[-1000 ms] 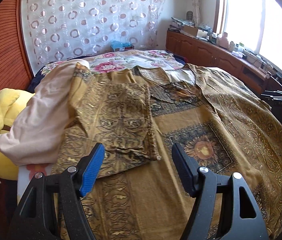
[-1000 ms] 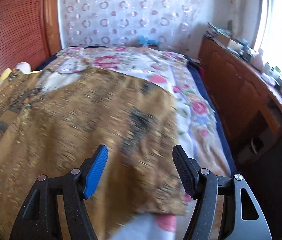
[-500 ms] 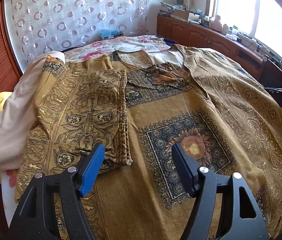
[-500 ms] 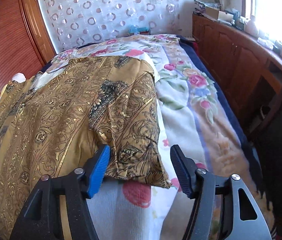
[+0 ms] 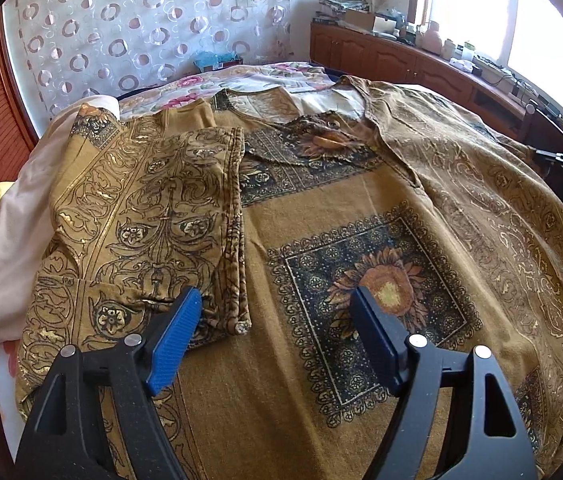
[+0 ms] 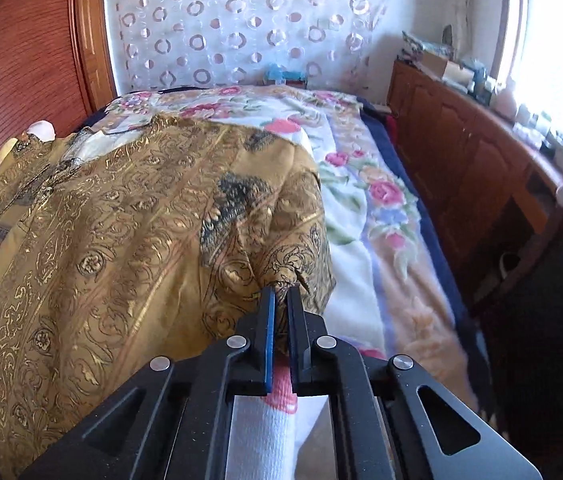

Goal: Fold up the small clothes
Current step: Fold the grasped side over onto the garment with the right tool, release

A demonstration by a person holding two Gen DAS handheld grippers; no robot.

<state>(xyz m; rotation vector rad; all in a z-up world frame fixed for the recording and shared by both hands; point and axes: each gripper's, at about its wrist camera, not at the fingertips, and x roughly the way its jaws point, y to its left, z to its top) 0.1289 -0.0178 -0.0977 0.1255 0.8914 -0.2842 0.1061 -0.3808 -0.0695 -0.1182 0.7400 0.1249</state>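
No legible text, label, brand, number or sign appears in either view. The gold garment (image 5: 361, 248) carries printed ornament only: scrollwork borders and a sunflower panel, no lettering. The curtain (image 5: 141, 36) shows a ring pattern, no characters. The boxes and bottles on the wooden cabinet (image 5: 393, 60) under the window are too small and blurred for any marking to be read. The floral blanket (image 6: 377, 200) on the bed bears flower motifs only.
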